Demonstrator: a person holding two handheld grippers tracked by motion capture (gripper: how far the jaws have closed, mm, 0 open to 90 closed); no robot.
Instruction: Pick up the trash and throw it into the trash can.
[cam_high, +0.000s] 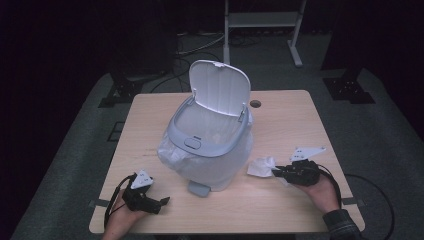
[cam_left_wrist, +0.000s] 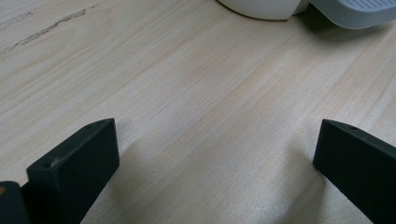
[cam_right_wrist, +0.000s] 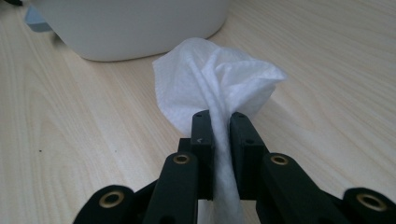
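Dark room w/ grey carpet; light wood table (cam_high: 285, 120) at centre, desk legs seen at back.

Bin (cam_high: 207, 145) stands mid-table, white body w/ liner bag, grey rim, lid (cam_high: 220, 87) tipped up and open at the far side. Grey pedal (cam_high: 198, 188) pokes out at its near base.

R gripper (cam_high: 278, 172) is held low near the table's right edge, jaws clamped on a tissue (cam_high: 262, 166). In the right gripper view the tissue (cam_right_wrist: 215, 81) is pinched between the two jaws, its crumpled bulk fanned out ahead of the tips, bin wall just beyond. Whether the tissue is lifted clear or resting on the wood can't be told. It sits just right of the bin, not touching it.

L gripper (cam_high: 164, 202) is parked near the front-left corner, jaws wide apart, nothing between them; bare wood is seen in the left gripper view, w/ bin base and pedal at the top edge.

Step judged: tissue grasped, drop into bin not yet done. Approx. halfway.

Next move calls for: R gripper raised above rim height, carried left over the opening, then jaws released w/ tissue clear of the rim. Lid is already up, so no pedal press is needed from L. Risk: tissue snagged on rim or liner edge if carried too low.
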